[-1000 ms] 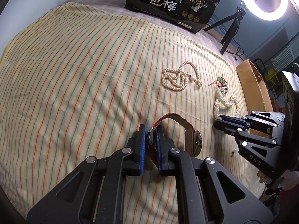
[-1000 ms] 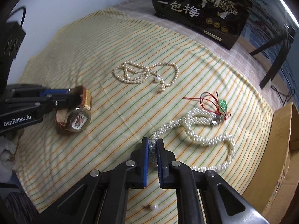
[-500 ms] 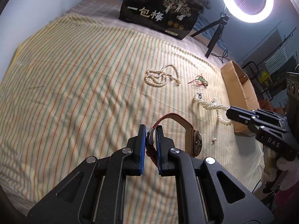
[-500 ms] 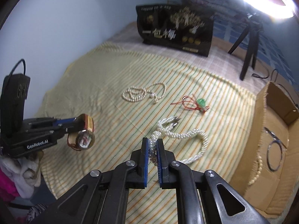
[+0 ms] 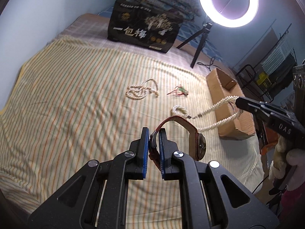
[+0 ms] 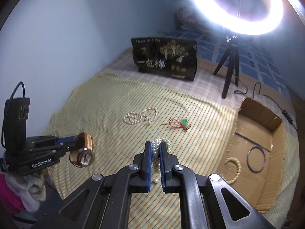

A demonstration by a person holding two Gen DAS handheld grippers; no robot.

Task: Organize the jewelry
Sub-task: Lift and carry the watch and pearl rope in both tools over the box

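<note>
My left gripper (image 5: 153,133) is shut on the red strap of a wristwatch (image 5: 198,145), which hangs above the striped bedspread (image 5: 76,99). The same watch (image 6: 84,155) dangles from that gripper (image 6: 81,139) in the right wrist view. My right gripper (image 6: 156,147) is shut on a thick white pearl necklace (image 6: 162,142). In the left wrist view that necklace (image 5: 215,106) hangs from it (image 5: 238,101), its lower end trailing near the cloth. A thinner pearl strand (image 5: 140,91) and a red-corded green pendant (image 5: 180,91) lie on the cloth.
An open cardboard box (image 6: 266,143) sits at the right of the bed, holding a bead bracelet (image 6: 231,170) and a dark bangle (image 6: 255,158). A black printed gift bag (image 6: 165,61), a ring light (image 5: 228,2) and its tripod (image 6: 230,70) stand at the back. One loose pearl (image 6: 156,181) lies nearby.
Both grippers have risen from the bedspread. The watch is lifted clear of the cloth, and the thick pearl necklace has been pulled up and now hangs toward the cardboard box.
</note>
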